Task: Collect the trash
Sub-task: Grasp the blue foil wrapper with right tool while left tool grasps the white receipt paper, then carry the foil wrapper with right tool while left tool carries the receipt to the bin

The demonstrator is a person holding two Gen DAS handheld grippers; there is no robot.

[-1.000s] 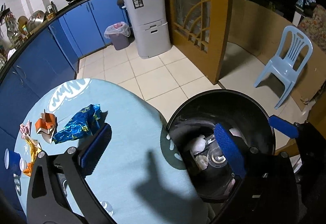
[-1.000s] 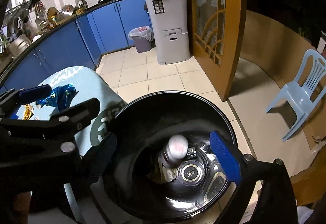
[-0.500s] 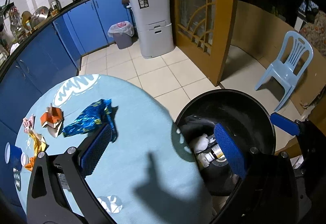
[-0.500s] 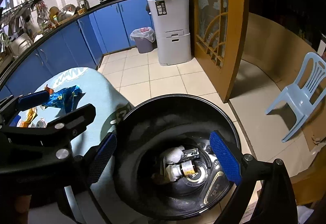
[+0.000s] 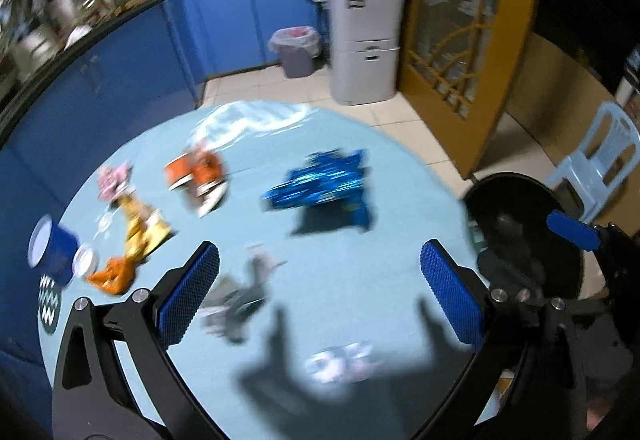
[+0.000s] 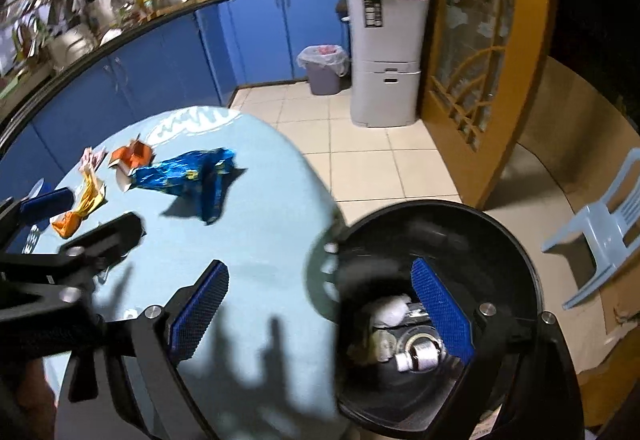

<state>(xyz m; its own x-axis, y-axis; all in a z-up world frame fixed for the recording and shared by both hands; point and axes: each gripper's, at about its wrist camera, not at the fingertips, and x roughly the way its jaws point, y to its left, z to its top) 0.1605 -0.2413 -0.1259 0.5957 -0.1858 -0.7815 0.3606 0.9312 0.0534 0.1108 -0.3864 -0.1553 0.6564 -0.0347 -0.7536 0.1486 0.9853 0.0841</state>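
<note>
Overhead, two hand-held grippers hover above a round, pale blue table [image 5: 360, 280] in a kitchen with blue cabinets [image 6: 256, 40]. Left gripper [image 5: 320, 292]: its blue-padded jaws stand wide apart and hold nothing. It hangs over the near part of the table. Between and below its pads lie a grey crumpled scrap [image 5: 236, 300] and a small clear wrapper [image 5: 340, 360], both blurred. Farther back on the table lies a shiny blue foil bag [image 5: 320, 184]. Left of it sit a torn orange carton [image 5: 196, 172], a pink scrap [image 5: 114, 180], a yellow-orange wrapper [image 5: 132, 244] and, at the table's left edge, a blue cup [image 5: 52, 248] with a small white lid [image 5: 86, 260] beside it.

Right gripper [image 6: 320, 312]: its jaws are also wide apart and empty. One pad hangs over the table's edge, the other over a black round bin [image 6: 512, 232] standing just beside the table on the right. Inside the bin lie a white crumpled wad [image 6: 394, 310] and a small silver can [image 6: 420, 356]. Behind, on the tiled floor, stand a grey lined waste bin [image 6: 324, 68], a white cabinet [image 6: 386, 60] and a pale blue plastic chair [image 6: 600, 224].
</note>
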